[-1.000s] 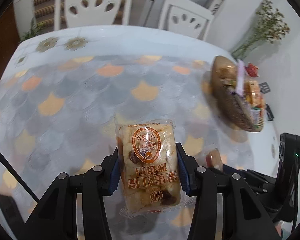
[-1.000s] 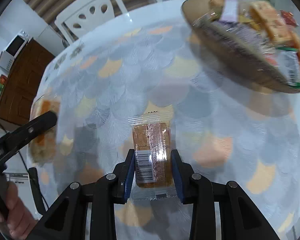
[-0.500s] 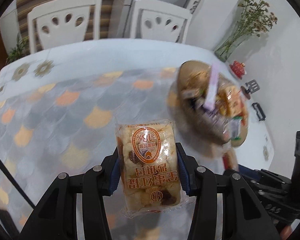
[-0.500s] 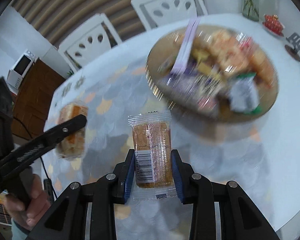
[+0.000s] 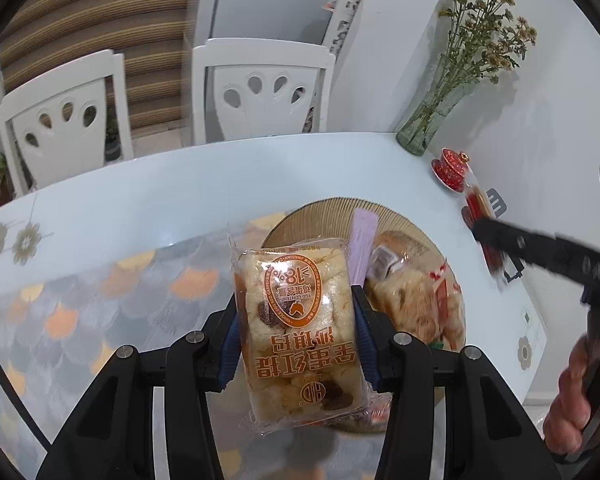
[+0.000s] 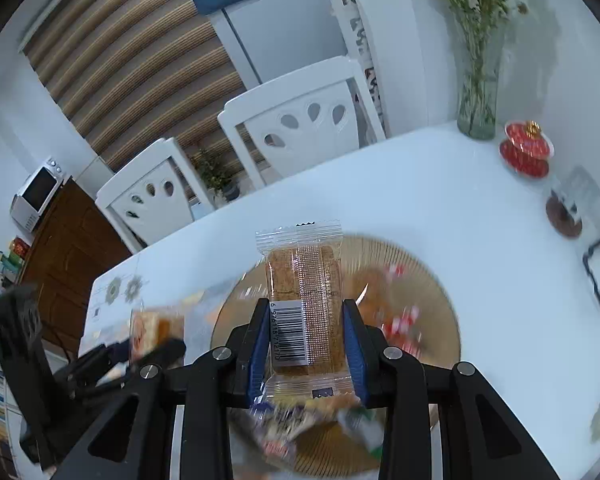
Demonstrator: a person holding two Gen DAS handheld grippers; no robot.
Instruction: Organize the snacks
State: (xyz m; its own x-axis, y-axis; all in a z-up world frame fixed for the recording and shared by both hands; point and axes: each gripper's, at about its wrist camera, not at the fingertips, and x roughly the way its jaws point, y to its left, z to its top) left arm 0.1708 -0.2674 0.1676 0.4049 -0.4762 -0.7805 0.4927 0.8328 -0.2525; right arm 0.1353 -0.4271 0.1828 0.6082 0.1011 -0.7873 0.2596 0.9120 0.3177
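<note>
My left gripper (image 5: 296,316) is shut on a wrapped egg cake (image 5: 298,328) with an orange oval label and holds it over the near left edge of the round woven snack basket (image 5: 328,208). My right gripper (image 6: 305,332) is shut on a clear-wrapped brown biscuit bar (image 6: 304,296) with a barcode and holds it above the basket (image 6: 420,276), which holds several wrapped snacks. The right gripper (image 5: 540,248) shows at the right edge of the left wrist view. The left gripper with its cake (image 6: 152,332) shows blurred at the left of the right wrist view.
The basket stands on a white table (image 5: 180,184) with a fish-scale patterned mat (image 5: 80,304). A glass vase of dried flowers (image 5: 432,120) and a red lidded cup (image 5: 452,166) stand at the far right by the wall. Two white chairs (image 5: 260,88) stand behind the table.
Both grippers have moved with their snacks from over the patterned mat toward the basket and now hang above it. Both jaws have stayed shut.
</note>
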